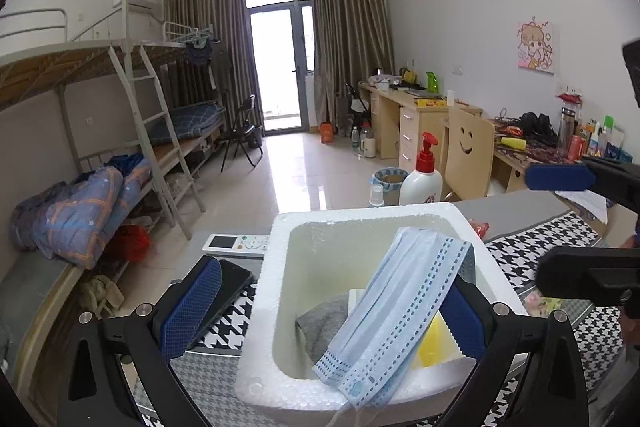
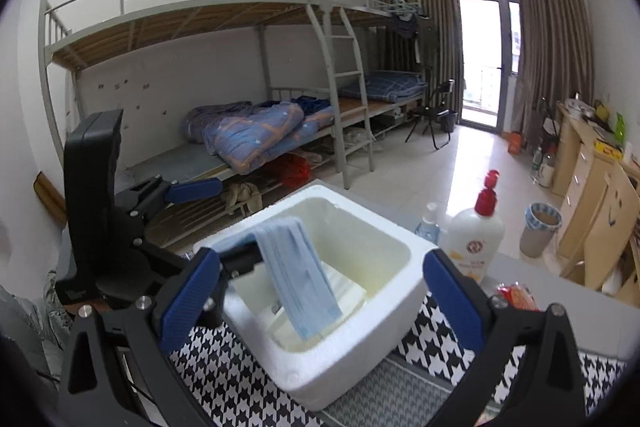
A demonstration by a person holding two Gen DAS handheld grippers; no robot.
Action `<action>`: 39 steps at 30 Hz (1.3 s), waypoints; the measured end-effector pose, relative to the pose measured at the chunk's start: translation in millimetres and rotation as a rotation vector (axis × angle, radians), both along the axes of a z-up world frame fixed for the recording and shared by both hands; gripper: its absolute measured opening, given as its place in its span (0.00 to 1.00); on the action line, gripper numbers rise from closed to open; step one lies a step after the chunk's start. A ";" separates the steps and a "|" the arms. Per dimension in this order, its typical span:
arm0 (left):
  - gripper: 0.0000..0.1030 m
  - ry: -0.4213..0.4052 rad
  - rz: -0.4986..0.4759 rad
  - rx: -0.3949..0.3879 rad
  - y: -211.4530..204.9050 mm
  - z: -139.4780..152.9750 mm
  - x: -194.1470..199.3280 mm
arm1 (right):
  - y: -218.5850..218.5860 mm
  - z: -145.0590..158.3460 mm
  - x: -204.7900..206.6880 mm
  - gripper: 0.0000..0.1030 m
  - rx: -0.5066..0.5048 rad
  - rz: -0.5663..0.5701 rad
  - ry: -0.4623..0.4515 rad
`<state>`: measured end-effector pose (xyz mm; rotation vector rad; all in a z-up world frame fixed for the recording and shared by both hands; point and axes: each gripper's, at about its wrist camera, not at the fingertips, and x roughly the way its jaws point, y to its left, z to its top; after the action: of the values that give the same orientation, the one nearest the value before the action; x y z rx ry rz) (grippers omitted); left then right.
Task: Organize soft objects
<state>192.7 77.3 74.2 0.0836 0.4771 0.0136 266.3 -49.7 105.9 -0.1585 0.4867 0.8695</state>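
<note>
Over the white foam box (image 1: 280, 311), left gripper (image 1: 324, 311) held low with fingers spread wide, one blue ribbed pad (image 1: 188, 307) outside the left wall, the other near the right wall. Draped against that right finger, a pale blue face mask (image 1: 396, 307), pleated, with a dotted edge, hanging loose down into the box and over its front rim, not pinched. Inside the box, on the bottom, a grey knitted cloth (image 1: 320, 323) and something yellow (image 1: 434, 343) with a white flat piece. Right gripper (image 2: 320, 301) also wide open, straddling the same box from the other side, touching nothing. Under the box, a cloth (image 2: 240, 383) with black and white houndstooth pattern. Beside the left pad, a dark phone (image 1: 228, 291) and a white remote (image 1: 236, 243). Behind the box, a white pump bottle (image 1: 422, 179) with red top, smooth plastic.
</note>
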 end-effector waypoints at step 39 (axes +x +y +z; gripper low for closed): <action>0.99 -0.059 0.078 -0.135 44.9 14.6 -41.4 | -12.5 -25.0 -43.1 1.00 -0.103 -0.235 -0.046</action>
<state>151.3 122.3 88.8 -0.0678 0.4211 0.0604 223.1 -62.1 81.0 -0.2105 0.4963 0.6099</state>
